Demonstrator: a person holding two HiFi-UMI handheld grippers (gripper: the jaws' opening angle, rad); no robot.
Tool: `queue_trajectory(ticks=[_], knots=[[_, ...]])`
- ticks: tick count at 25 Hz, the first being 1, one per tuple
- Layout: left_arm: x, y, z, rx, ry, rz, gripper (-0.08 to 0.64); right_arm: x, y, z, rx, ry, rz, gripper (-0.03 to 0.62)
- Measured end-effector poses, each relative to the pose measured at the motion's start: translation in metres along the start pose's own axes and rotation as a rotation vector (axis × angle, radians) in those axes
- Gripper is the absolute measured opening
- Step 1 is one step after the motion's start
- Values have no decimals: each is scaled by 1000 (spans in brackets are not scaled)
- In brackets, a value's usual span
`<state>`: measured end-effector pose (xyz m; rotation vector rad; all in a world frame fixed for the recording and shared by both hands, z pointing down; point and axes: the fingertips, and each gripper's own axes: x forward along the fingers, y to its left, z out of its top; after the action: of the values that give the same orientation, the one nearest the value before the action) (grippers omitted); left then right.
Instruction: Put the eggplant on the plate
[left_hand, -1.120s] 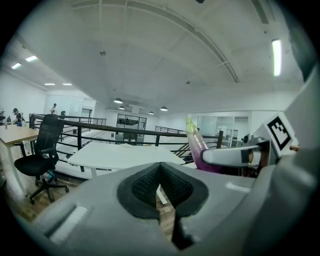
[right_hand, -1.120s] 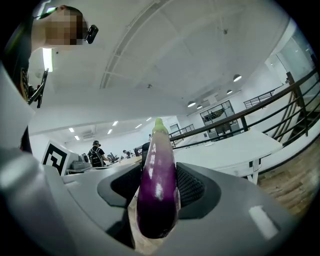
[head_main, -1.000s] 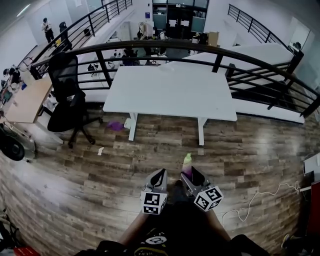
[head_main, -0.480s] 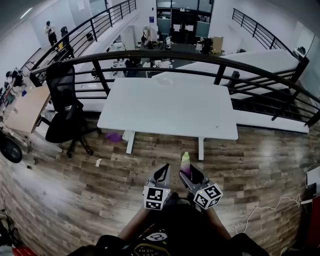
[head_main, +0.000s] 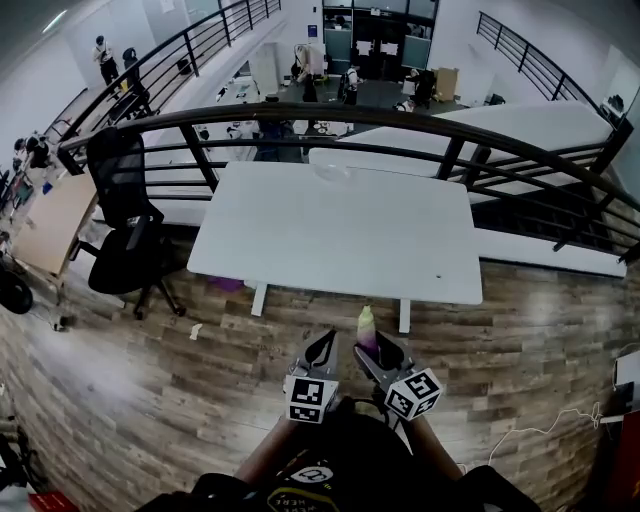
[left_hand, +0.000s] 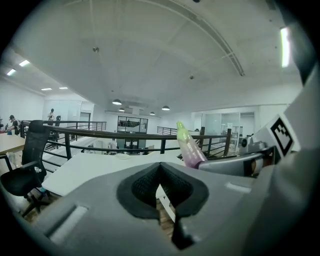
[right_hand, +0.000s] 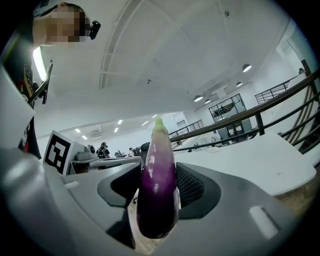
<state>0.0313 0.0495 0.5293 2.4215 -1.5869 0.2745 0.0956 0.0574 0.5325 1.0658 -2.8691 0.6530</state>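
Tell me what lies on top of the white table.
A pale plate near the far edge of the table, and a tiny dark speck front right. Nothing covers the tabletop.

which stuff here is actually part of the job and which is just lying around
Job:
eggplant, held in the right claw
plate on the white table

Lying about:
office chair
paper scrap on the floor
railing
left claw, shut, empty

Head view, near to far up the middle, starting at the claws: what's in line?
Eggplant in the right claw → white table → plate at its far edge → black railing
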Motion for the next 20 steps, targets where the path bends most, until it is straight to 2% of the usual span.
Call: queue_trajectory(ticks=[6,15,20], knots=[[65,53,19,2,5,-20,5,69,-44,23,-5,15,-18,224],[139,145,49,11,-2,-61,5,169,-84,64,-45,-10,-67,224],[172,187,50,9,19,-32,5,210,-104,66,-51,22,-71,224]])
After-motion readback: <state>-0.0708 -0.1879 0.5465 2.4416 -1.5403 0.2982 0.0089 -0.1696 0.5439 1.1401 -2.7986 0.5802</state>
